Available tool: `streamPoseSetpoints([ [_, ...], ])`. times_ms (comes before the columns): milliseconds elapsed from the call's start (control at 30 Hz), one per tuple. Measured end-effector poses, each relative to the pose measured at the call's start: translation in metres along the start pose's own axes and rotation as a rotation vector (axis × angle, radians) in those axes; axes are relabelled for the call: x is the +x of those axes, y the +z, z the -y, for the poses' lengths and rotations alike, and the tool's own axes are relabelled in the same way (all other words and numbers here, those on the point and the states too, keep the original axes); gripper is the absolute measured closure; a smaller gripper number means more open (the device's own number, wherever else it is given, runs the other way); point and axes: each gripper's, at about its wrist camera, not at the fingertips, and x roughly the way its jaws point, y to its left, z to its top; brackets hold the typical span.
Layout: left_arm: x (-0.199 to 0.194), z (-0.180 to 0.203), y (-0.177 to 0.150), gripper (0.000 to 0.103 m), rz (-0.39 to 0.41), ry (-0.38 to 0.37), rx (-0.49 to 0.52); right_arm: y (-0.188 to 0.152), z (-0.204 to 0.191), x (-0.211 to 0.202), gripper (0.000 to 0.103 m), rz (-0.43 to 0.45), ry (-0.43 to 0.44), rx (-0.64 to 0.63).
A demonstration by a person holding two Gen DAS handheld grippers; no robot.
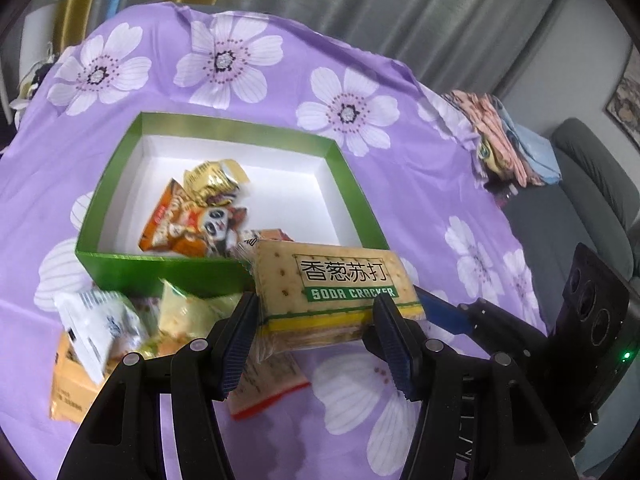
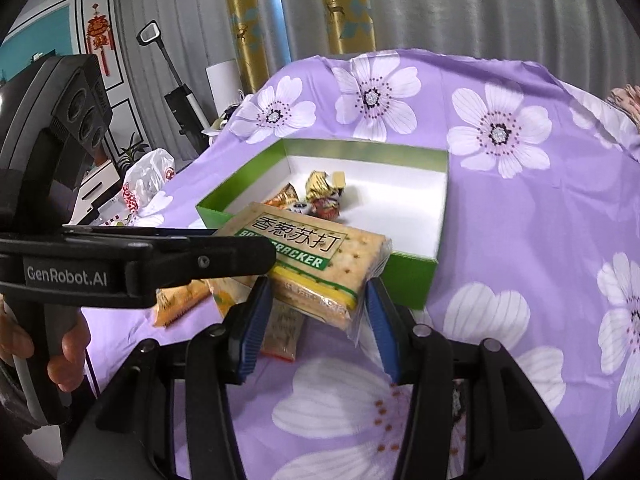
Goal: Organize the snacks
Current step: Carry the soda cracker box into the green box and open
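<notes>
**Soda cracker pack caught between both grippers at the box's near wall**

The soda cracker pack (image 1: 340, 292) hangs above the purple floral cloth (image 1: 420, 184), at the green box (image 1: 168, 268). The left hand-held gripper (image 1: 316, 340) clamps it; the right hand-held gripper (image 2: 312, 320) brackets it, contact unclear. Light, brittle, slick-wrapped: grip the flat sides gently.

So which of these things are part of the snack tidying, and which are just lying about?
Part of the job: cracker pack, green box, snacks already in it, loose packets beside it.

Just lying about: folded cloths, plastic bag, vacuum, sofa.
</notes>
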Motion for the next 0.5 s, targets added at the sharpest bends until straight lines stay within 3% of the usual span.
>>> streamPoseSetpoints([
  [233, 0.010, -0.019, 0.028, 0.044, 0.020, 0.026, -0.018, 0.027, 0.005, 0.030, 0.055, 0.022, 0.022, -0.009],
  [500, 0.042, -0.050, 0.051, 0.044, -0.020, 0.032, -0.086, 0.046, 0.016, 0.074, 0.052, -0.023, 0.032, 0.015],
])
